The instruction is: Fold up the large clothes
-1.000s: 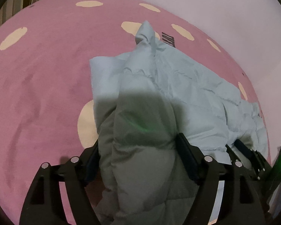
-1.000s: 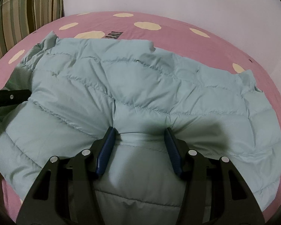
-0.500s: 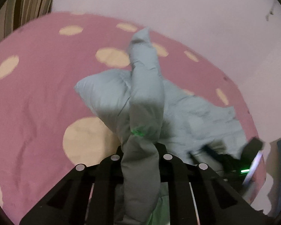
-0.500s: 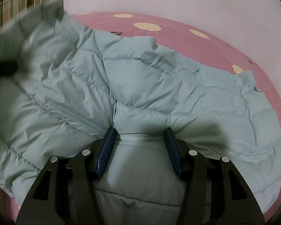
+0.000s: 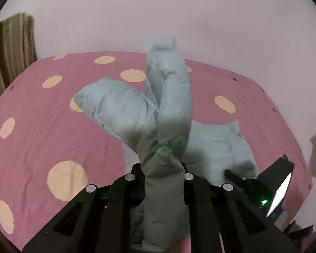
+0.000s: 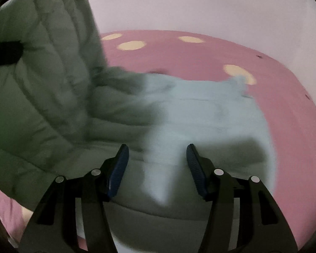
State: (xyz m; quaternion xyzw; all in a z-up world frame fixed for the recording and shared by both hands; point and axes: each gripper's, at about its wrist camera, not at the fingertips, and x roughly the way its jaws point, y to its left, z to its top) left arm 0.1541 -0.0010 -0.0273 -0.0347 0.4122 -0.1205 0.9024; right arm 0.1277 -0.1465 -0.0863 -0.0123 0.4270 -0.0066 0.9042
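**Puffer jacket lifted by one sleeve above a spotted bedsheet**

Left wrist view: the left gripper (image 5: 164, 168), black and angular with round silver screws along its arms, has its jaws pressed together on a quilted sleeve (image 5: 170, 109) of the pale blue jacket (image 5: 219, 147). The sleeve is a padded tube with stitched channels and a soft sheen; it rises from the lower centre of the frame to the upper centre, its cuffed end standing against the plain pale wall (image 5: 137, 16). A second padded lobe of the jacket branches toward the left centre. The rest of the garment lies flat at the right centre on the pink sheet (image 5: 38, 130), a matte cloth printed with cream ovals and lightly creased. A striped cushion (image 5: 12, 48) shows at the upper left edge.

Right wrist view: the right gripper (image 6: 157, 168) fills the lower centre, its jaws spread, the ribbed blue pads (image 6: 118, 170) standing apart from each other with the jacket's puffy fabric lying between and below them; whether the pads press on it cannot be told. The raised part of the jacket billows in the upper left, shadowed to grey-green; the flat part at the centre is blurred.
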